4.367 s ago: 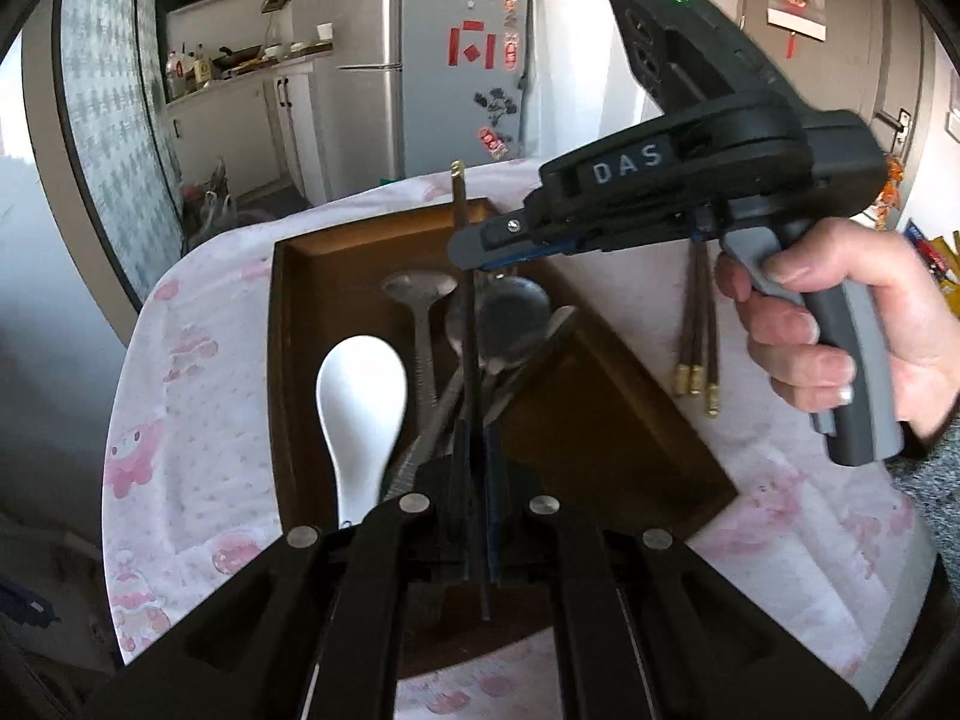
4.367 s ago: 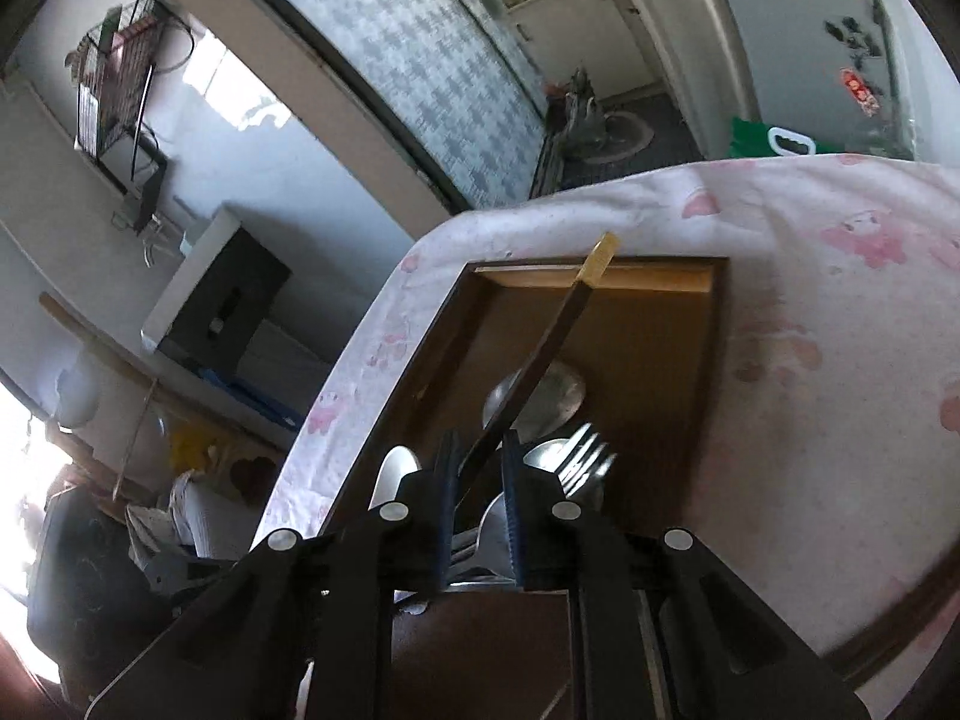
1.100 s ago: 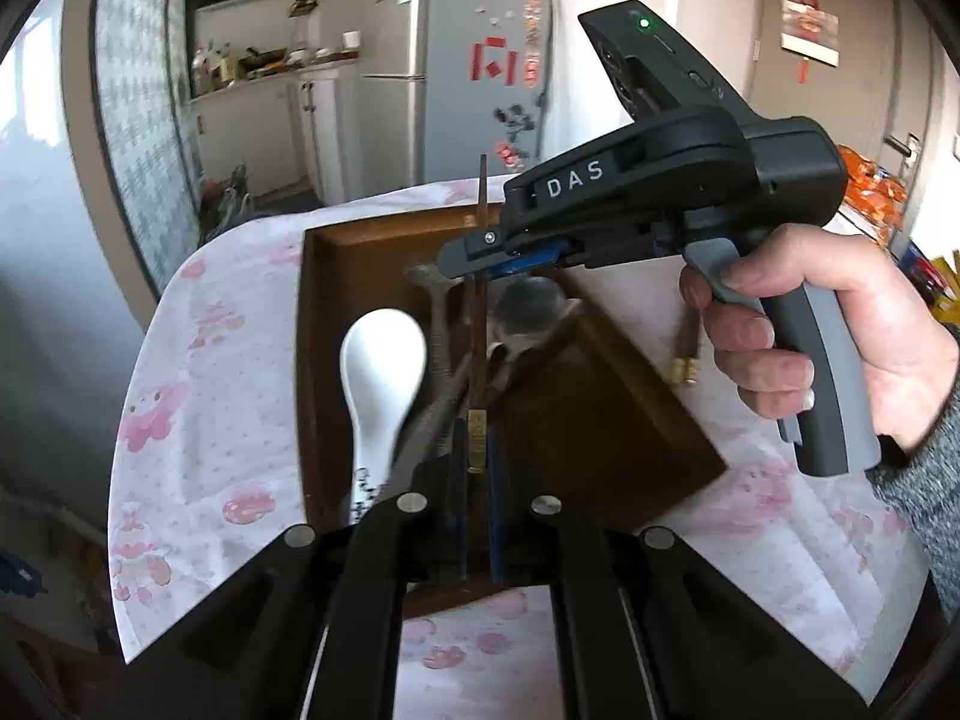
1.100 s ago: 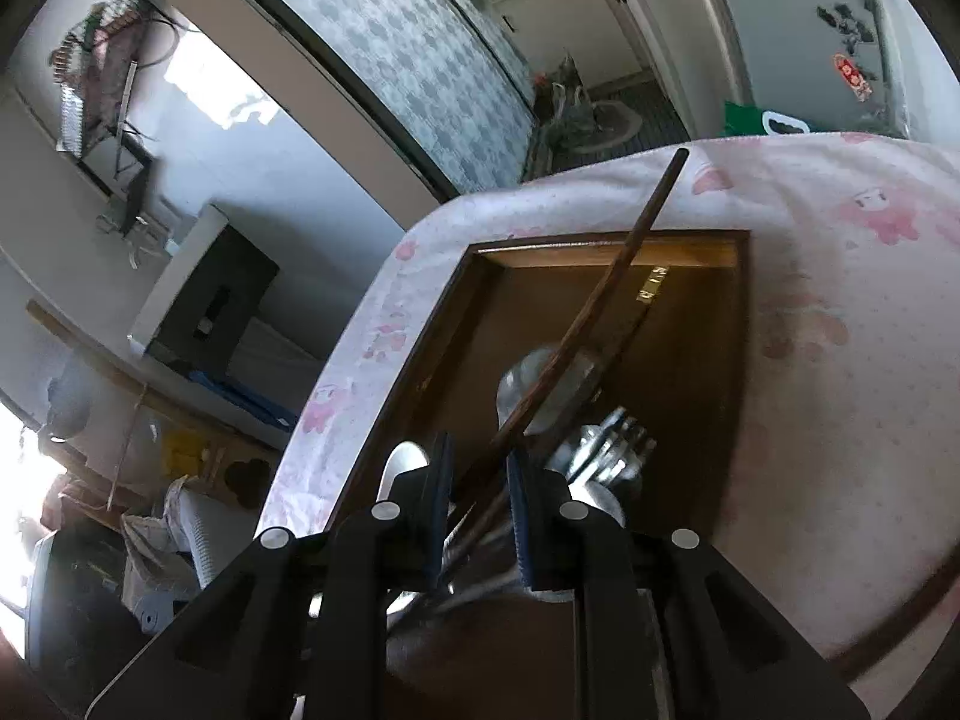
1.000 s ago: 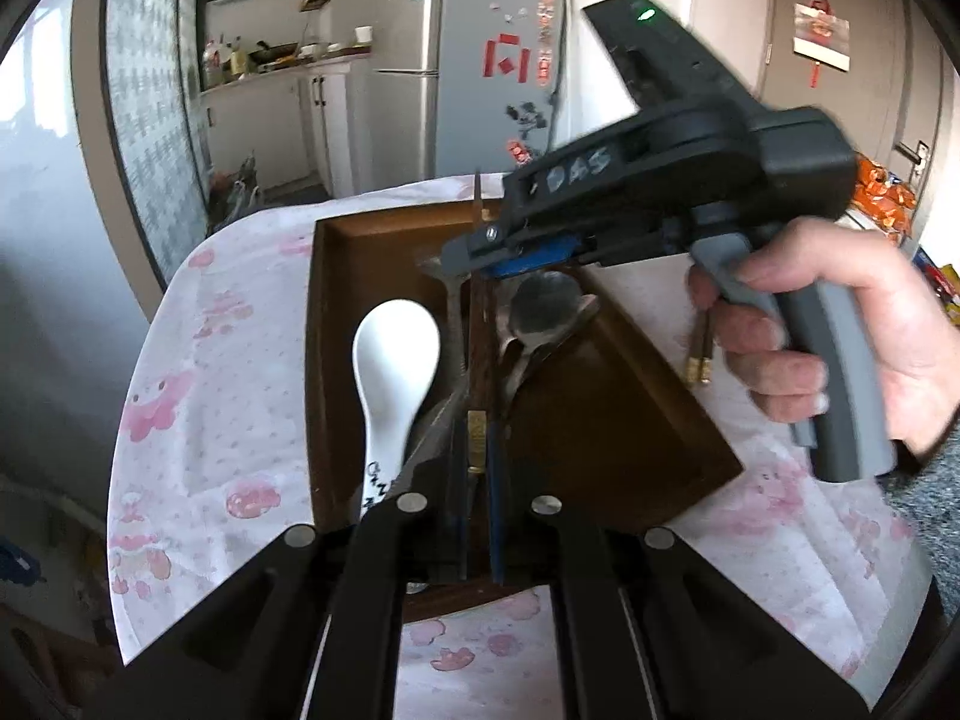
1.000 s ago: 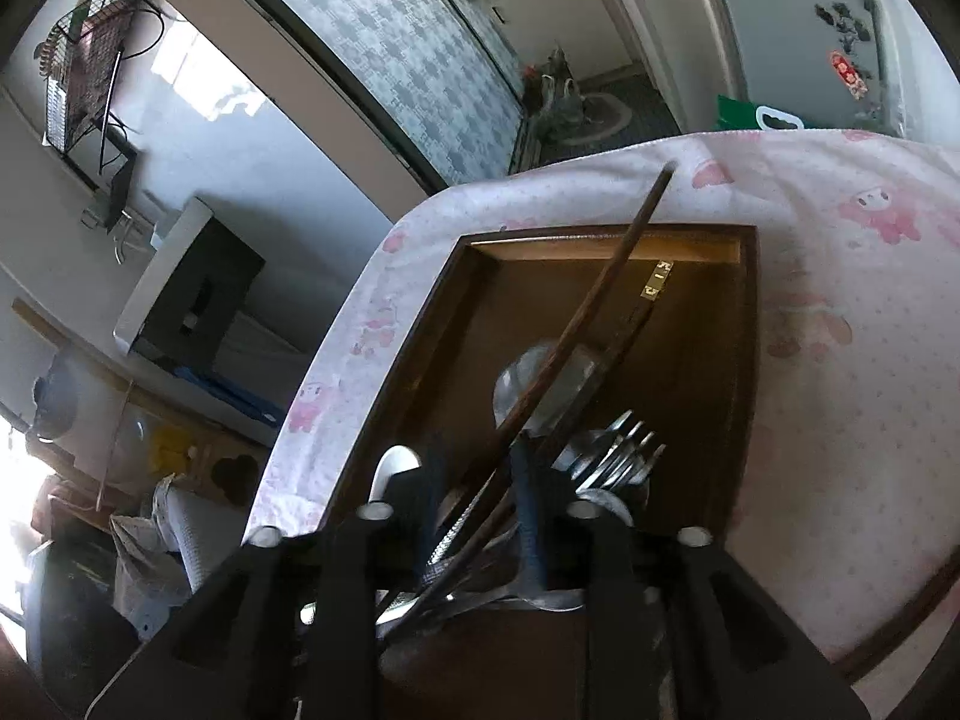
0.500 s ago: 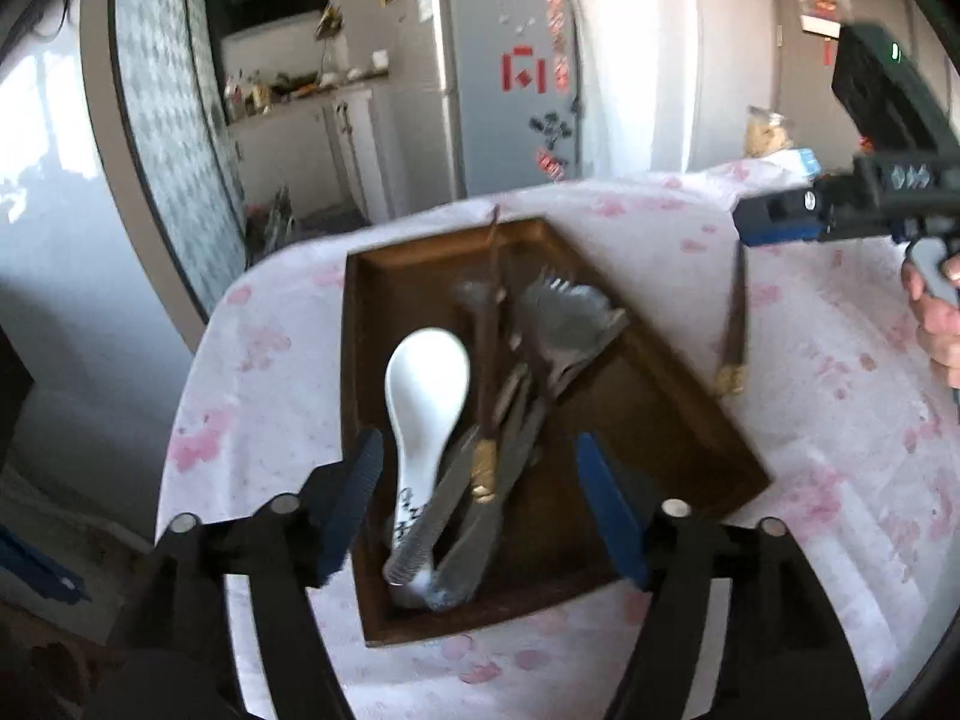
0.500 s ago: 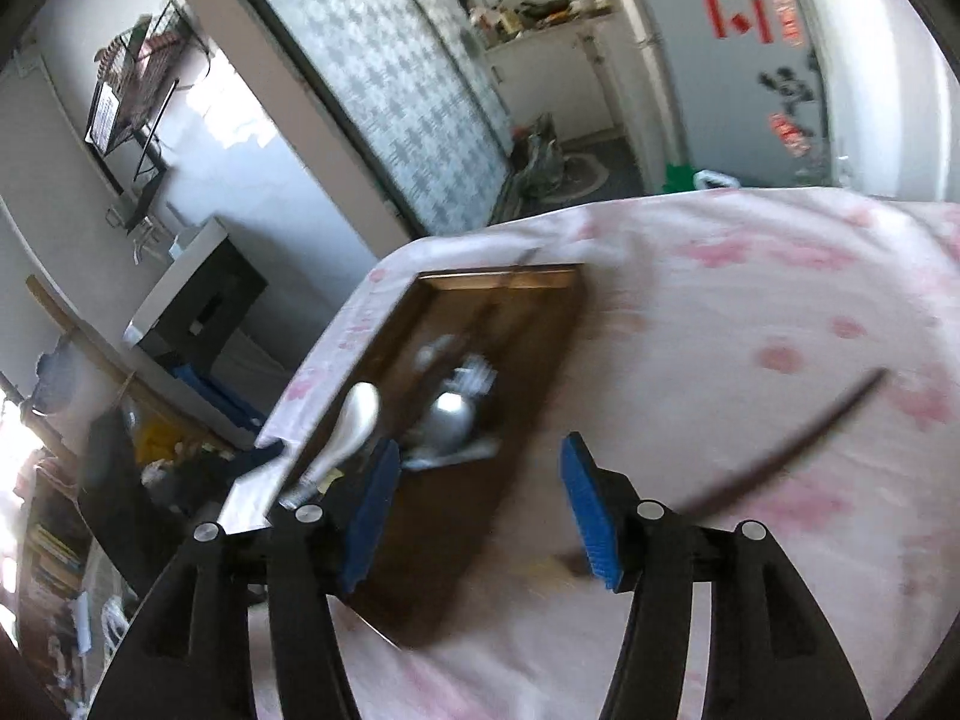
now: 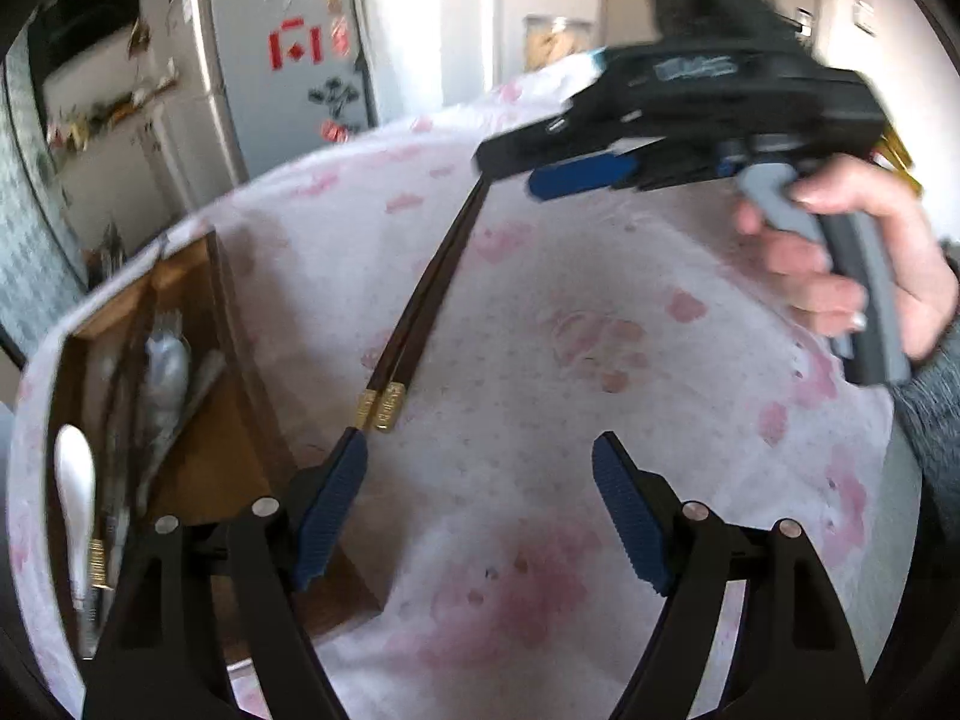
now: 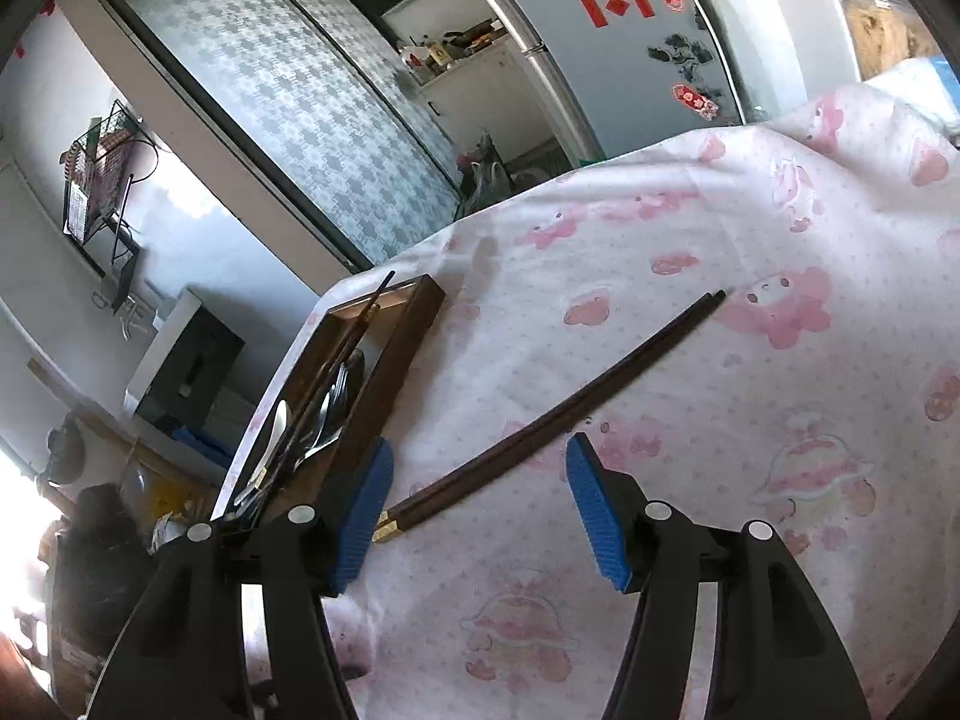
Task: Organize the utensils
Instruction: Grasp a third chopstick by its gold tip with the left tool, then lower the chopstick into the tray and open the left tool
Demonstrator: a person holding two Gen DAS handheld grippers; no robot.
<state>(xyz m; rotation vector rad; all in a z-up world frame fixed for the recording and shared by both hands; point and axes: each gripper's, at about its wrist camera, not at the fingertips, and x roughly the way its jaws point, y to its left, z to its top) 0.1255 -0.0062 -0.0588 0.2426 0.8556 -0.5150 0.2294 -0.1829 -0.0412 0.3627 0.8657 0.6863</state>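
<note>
A pair of dark chopsticks (image 9: 429, 294) with gold ends lies on the pink-printed tablecloth, right of the brown wooden tray (image 9: 240, 324). The tray holds a white ceramic spoon (image 9: 75, 480), metal spoons and forks (image 9: 162, 360) and a chopstick. My left gripper (image 9: 480, 492) is open and empty just in front of the chopsticks' gold ends. My right gripper (image 10: 480, 498) is open and empty over the same chopsticks (image 10: 558, 414); it also shows in the left wrist view (image 9: 576, 171) above their far tips. The tray (image 10: 414, 336) lies to its left.
The round table's cloth (image 9: 600, 360) drops off at the edges. A silver fridge (image 9: 282, 78) and kitchen counter stand beyond the table. A patterned glass door (image 10: 312, 120) and a dark cabinet (image 10: 192, 366) are beside it.
Both grippers let go of the chopstick they held over the tray, opened, and swung right to the chopsticks lying on the cloth.
</note>
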